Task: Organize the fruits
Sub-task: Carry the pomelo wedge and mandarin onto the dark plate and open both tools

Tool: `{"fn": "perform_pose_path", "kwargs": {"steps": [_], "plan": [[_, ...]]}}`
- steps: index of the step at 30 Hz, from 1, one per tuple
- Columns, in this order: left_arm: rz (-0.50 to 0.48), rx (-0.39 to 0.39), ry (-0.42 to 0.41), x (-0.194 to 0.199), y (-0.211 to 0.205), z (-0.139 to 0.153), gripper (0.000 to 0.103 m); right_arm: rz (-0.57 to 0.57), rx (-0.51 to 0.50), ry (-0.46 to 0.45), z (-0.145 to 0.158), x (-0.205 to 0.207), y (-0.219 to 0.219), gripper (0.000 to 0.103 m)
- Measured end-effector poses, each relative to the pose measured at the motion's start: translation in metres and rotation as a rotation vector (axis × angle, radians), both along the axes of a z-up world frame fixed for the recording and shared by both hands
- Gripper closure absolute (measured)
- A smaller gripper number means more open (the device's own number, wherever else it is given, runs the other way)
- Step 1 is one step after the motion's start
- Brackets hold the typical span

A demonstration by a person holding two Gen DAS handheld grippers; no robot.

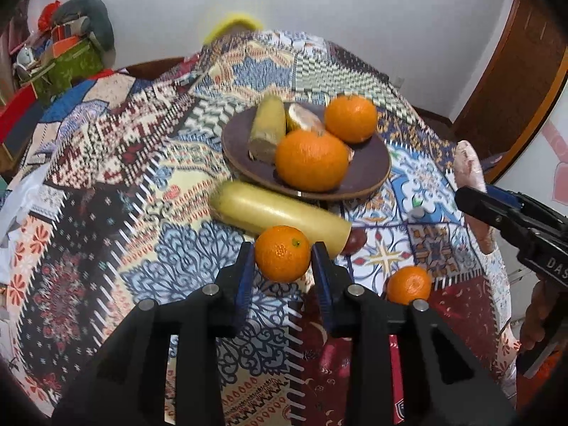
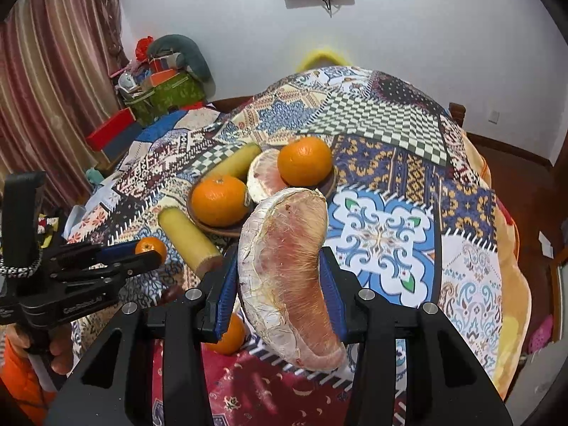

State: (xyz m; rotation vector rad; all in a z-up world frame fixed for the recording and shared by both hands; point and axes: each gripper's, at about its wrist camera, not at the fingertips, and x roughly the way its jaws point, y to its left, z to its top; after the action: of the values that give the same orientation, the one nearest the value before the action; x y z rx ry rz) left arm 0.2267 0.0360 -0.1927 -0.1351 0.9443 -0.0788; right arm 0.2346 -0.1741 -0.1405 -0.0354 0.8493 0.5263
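My left gripper (image 1: 283, 254) is shut on a small orange (image 1: 282, 254) and holds it above the patterned cloth, in front of a dark brown plate (image 1: 369, 170). The plate holds two big oranges (image 1: 311, 159), a yellow stalk piece (image 1: 268, 127) and a pomelo piece (image 1: 303, 117). My right gripper (image 2: 280, 273) is shut on a large peeled pomelo segment (image 2: 287, 277), held up in front of the plate (image 2: 328, 184). A long yellow stalk (image 1: 277, 214) lies before the plate. Another small orange (image 1: 408, 284) lies on the cloth.
The patterned quilt (image 1: 106, 184) covers the whole surface and drops off at its edges. Boxes and clutter (image 1: 64, 60) stand at the far left. A small dark red fruit (image 1: 355, 241) lies by the long stalk's end. The right gripper shows in the left wrist view (image 1: 468, 195).
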Motion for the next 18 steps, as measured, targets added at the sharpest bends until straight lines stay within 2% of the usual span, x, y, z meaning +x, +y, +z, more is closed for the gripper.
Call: {"fn": "perform_pose_path", "kwargs": {"steps": [6, 18], "plan": [[0.003, 0.008, -0.049, 0.006, 0.003, 0.018, 0.07, 0.007, 0.014, -0.037, 0.012, 0.008, 0.006, 0.063], [0.038, -0.004, -0.107, 0.031, 0.016, 0.032, 0.07, 0.038, 0.016, -0.099, 0.028, 0.032, 0.028, 0.063]]}}
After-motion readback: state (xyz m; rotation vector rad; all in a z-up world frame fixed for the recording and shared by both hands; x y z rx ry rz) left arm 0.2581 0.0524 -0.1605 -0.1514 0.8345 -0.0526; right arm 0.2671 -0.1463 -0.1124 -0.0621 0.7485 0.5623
